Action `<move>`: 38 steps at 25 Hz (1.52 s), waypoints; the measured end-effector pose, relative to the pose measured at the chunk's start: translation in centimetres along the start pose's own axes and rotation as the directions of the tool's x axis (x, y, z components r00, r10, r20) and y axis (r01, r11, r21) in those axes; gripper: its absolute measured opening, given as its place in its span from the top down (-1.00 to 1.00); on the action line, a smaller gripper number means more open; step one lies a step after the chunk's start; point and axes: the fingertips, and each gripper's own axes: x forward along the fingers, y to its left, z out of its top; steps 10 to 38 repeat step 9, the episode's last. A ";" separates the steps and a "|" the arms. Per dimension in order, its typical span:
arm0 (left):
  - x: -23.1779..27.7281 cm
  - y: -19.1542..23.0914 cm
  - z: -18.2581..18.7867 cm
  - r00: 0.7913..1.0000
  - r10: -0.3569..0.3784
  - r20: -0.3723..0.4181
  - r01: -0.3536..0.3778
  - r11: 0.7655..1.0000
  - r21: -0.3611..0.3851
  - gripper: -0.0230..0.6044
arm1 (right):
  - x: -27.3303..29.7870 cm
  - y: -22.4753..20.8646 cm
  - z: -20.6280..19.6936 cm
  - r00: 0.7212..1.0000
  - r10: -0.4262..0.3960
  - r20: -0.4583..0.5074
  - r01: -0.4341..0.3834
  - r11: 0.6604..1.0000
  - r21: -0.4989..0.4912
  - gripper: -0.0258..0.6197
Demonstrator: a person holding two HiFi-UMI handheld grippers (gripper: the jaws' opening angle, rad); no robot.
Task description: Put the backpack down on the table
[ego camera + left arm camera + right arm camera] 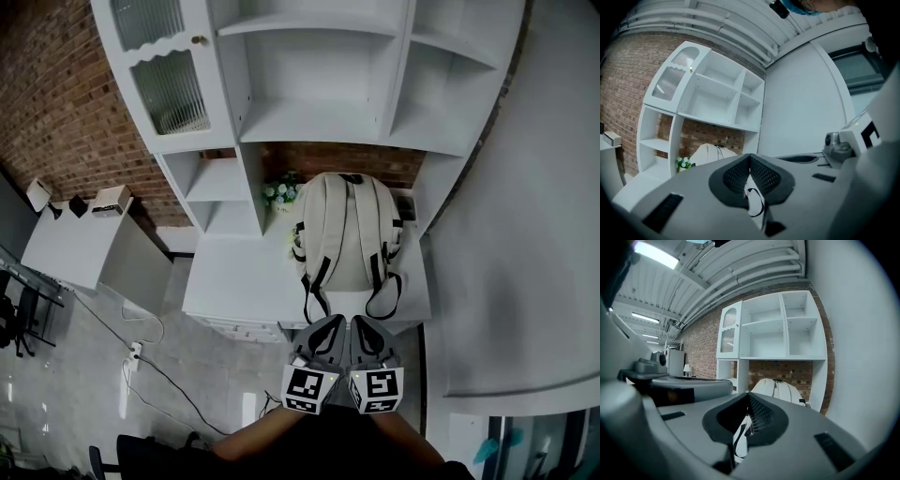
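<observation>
A white shelf unit (pixel 309 84) fills the top and middle of the head view, with open compartments and a ribbed-glass door (pixel 169 89) at upper left. A red brick wall (pixel 56 112) stands behind it and runs off to the left. A plain white wall (pixel 525 234) takes the whole right side, and grey tiled floor (pixel 84 375) lies at lower left. The unit's white desk top (pixel 234 272) sits at centre.

The cream backpack (pixel 345 234) rests on that desk top at centre right, leaning back toward the brick, with its straps facing the camera. The black-trimmed strap loops (pixel 319 281) hang to the desk's front edge.

A white side table (pixel 70 244) stands at mid left with a few small items on it.

The left gripper (pixel 336 321) and right gripper (pixel 356 321) sit side by side at bottom centre, tips just below the strap loops. Each gripper's jaws are pressed fully together and grip nothing. In both gripper views a bit of pale strap shows behind the pads.

Their marker cubes (pixel 307 389) carry black-and-white square patterns.

A small pot of pale flowers (pixel 279 192) stands just left of the backpack. A power strip (pixel 135 354) with trailing cables lies on the floor.
</observation>
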 end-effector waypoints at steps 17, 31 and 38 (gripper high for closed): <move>1.2 0.0 0.5 1.000 0.010 0.012 -0.010 1.000 0.021 0.87 | 0.1 -1.3 0.6 1.000 -0.021 0.009 0.021 0.999 -0.030 0.86; 1.2 0.0 0.5 1.000 0.010 0.012 -0.010 1.000 0.021 0.87 | 0.1 -1.3 0.6 1.000 -0.021 0.009 0.021 0.999 -0.030 0.86; 1.2 0.0 0.5 1.000 0.010 0.012 -0.010 1.000 0.021 0.87 | 0.1 -1.3 0.6 1.000 -0.021 0.009 0.021 0.999 -0.030 0.86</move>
